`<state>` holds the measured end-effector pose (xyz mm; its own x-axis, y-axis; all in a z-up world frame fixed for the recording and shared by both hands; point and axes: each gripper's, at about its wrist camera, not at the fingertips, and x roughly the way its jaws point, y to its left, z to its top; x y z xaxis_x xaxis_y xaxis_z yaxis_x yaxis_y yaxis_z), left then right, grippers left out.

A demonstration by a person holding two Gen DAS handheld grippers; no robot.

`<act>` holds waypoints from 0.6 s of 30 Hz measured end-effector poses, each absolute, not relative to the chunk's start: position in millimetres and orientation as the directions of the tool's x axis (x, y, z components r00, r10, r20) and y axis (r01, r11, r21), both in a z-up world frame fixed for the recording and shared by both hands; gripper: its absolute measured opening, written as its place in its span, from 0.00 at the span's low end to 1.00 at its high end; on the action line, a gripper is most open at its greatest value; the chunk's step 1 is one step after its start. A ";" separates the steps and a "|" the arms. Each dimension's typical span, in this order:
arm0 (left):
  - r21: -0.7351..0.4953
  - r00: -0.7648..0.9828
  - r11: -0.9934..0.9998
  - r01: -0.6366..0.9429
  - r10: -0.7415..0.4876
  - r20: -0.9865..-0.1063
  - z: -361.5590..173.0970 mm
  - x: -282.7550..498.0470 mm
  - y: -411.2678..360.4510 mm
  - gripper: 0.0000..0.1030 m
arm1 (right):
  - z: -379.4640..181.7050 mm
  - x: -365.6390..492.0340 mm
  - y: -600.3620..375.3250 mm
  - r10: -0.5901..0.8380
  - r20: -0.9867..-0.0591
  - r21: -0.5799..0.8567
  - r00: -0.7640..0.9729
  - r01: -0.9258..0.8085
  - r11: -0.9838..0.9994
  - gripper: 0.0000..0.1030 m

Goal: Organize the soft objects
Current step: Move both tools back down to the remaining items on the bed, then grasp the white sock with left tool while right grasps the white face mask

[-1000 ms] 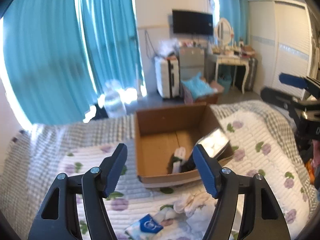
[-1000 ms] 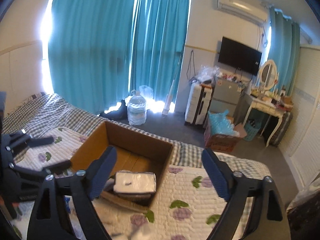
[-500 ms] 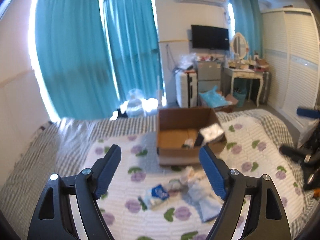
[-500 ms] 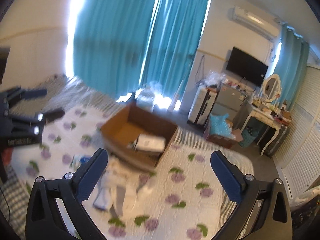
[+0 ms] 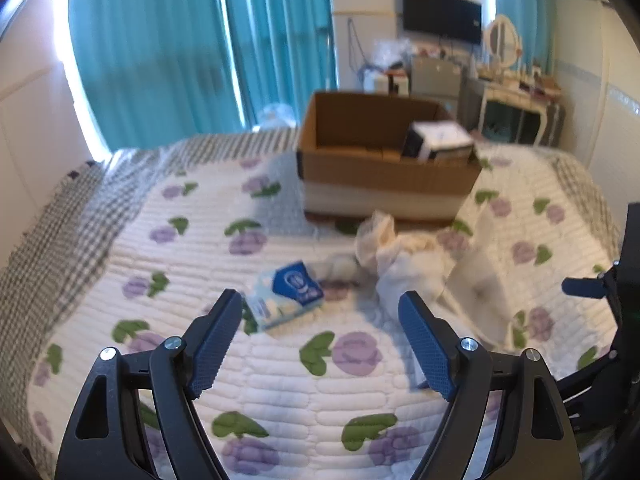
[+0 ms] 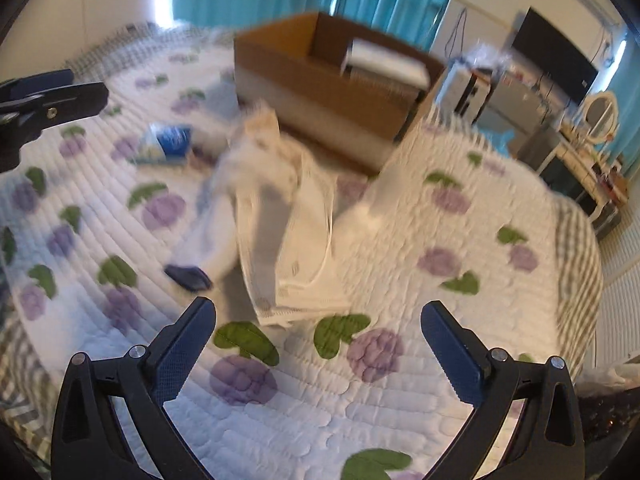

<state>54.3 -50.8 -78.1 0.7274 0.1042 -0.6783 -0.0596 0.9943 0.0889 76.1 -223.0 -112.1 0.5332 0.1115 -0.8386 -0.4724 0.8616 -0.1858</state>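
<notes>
The left gripper (image 5: 320,320) hangs low over the quilt (image 5: 168,264), tilted downward, its jaws spread wide with nothing between them. Just beyond its left fingertip lies a blue-and-white tissue pack (image 5: 286,298), flat on the bed. To the right of the pack sits a heap of white soft cloth (image 5: 404,258), crumpled and touching the quilt. Behind both stands an open cardboard box (image 5: 384,176) with a white packet (image 5: 440,140) leaning in its right end. Further right, the right gripper (image 6: 318,328) also points down at the bed, jaws gaping and empty. Ahead of it the white cloth (image 6: 288,216) stretches toward the box (image 6: 328,92); a small dark blue item (image 6: 188,276) lies by its left edge, too blurred to identify.
</notes>
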 end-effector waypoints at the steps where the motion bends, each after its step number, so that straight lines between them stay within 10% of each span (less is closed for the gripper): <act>1: 0.092 0.721 0.994 -0.061 0.108 -0.685 -82.9 57.2 -52.0 0.79 | -119.4 81.5 -221.7 0.103 -0.857 -0.180 0.506 -0.480 0.859 1.00; 15: 0.104 0.675 0.992 -0.074 0.126 -0.727 -105.9 81.2 -50.9 0.79 | -150.8 107.6 -203.4 0.045 -0.906 -0.212 0.421 -0.543 0.812 0.69; 18: 0.104 0.671 0.992 -0.073 0.126 -0.731 -106.1 82.6 -51.4 0.79 | -147.8 110.1 -202.8 0.072 -0.898 -0.199 0.433 -0.548 0.812 0.48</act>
<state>82.6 -51.4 -106.1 0.6711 0.1259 -0.7306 -0.0729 0.9919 0.1040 110.1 -202.8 -147.8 0.4332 0.0719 -0.8984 -0.5483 0.8122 -0.1994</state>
